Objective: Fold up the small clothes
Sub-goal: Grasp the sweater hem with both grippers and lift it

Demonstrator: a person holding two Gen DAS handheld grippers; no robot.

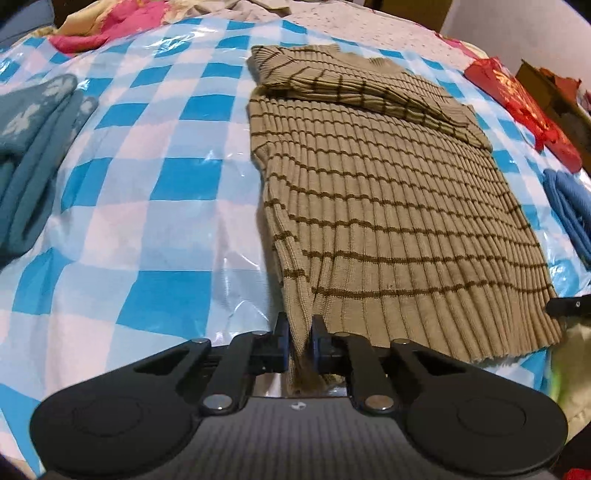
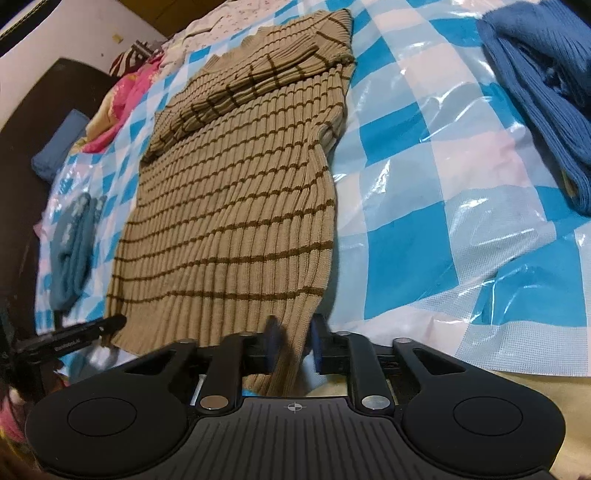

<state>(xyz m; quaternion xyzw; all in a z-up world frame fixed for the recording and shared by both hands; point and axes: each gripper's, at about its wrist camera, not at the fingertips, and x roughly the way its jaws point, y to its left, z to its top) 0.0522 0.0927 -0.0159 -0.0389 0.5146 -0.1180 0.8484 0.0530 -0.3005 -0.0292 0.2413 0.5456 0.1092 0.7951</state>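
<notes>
Pinching the near hem of the tan striped sweater (image 1: 388, 206) at its two bottom corners, you have both claws nearly closed with knit bunched between the pads. Your left gripper (image 1: 300, 328) clamps the hem's left corner, a fold of fabric squeezed up between its fingers and trailing back toward the gripper body. Your right gripper (image 2: 295, 332) grips the hem's right corner in the same way, ribbed cloth filling the narrow gap between its pads. Ahead of both claws the sweater lies flat on the blue-and-white checked plastic sheet (image 1: 155, 184), stretching away from the fingers, with one sleeve (image 1: 362, 92) folded across the chest at the far end. Just beyond your left claw's left side lies only bare sheet; farther left sits a folded teal garment (image 1: 40, 147) with pale flower shapes. Out past your right claw's right side lies a folded blue knit (image 2: 546, 92), well apart from the sweater. At the far edge, beyond the sweater's collar, pink and yellow cloth (image 1: 110, 26) is heaped, and a red packet (image 1: 517, 99) sits far right.
</notes>
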